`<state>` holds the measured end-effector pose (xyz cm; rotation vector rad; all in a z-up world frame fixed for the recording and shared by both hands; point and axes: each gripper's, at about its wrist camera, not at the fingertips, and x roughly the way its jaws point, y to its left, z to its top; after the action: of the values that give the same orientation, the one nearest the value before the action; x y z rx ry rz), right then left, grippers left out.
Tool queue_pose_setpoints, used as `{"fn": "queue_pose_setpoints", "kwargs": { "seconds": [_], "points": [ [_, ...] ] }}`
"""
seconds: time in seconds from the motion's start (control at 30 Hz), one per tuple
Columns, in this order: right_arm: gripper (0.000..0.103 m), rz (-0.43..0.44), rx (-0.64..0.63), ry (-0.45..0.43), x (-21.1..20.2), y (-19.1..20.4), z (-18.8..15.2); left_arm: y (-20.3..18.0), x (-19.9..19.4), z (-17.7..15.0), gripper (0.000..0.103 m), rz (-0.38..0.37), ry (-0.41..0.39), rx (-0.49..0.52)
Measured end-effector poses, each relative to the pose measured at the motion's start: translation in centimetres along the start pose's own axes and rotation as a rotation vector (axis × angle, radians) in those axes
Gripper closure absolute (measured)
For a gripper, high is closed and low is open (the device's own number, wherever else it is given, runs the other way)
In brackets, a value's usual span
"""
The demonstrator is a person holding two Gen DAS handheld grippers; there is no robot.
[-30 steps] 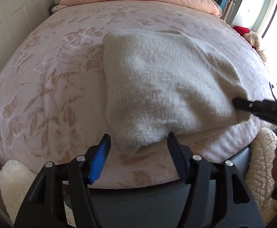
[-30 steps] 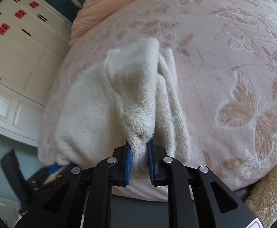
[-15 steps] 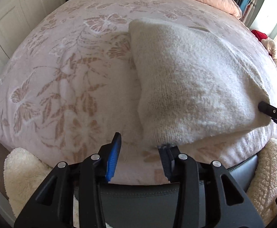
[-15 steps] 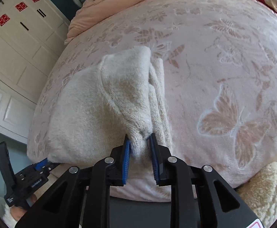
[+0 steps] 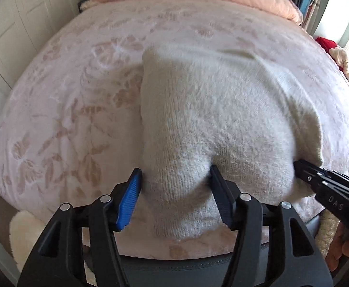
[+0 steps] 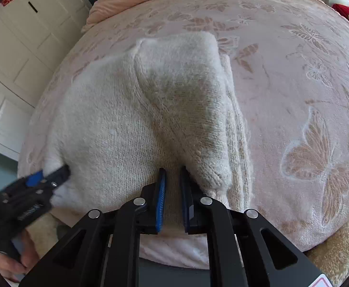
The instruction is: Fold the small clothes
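Gripping blurred sweater (image 6: 117, 124), right hand-held gripper (image 6: 173, 191)

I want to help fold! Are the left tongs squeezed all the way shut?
No, the left tongs stand wide open, with a corner of the fuzzy white sweater sitting loosely between them.

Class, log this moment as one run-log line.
left gripper: open, straddling sweater corner | right gripper: shut on sweater | bed

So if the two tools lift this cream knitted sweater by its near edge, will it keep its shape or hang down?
The sweater will probably hang down: its knit already bunches where the right tool pinches it. It looks thick and fuzzy, so it should grip well. The left tool sits open around a corner.
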<state>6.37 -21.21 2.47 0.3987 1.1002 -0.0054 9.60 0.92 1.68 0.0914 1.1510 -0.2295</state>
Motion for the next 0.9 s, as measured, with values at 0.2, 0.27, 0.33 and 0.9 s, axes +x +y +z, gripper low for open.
{"fn": "queue_pose_setpoints", "kwargs": {
  "seconds": [0.2, 0.27, 0.33, 0.9],
  "points": [
    [0.099, -0.108, -0.057, 0.01, 1.2, -0.9, 1.1, 0.0, -0.9, -0.2, 0.044, 0.018, -0.029, 0.016],
    [0.1, -0.094, -0.05, -0.007, 2.1, -1.6, 0.8, 0.0, -0.6, -0.3, 0.042, 0.017, -0.025, 0.007],
    [0.098, -0.086, -0.02, -0.027, 0.2, -0.6, 1.1, -0.2, -0.7, -0.3, 0.041, 0.026, -0.024, 0.014],
    [0.055, -0.215, -0.007, -0.195, -7.0, 1.5, -9.7, -3.0, -6.9, -5.6, 0.014, 0.029, -0.156, 0.048]
  ]
}}
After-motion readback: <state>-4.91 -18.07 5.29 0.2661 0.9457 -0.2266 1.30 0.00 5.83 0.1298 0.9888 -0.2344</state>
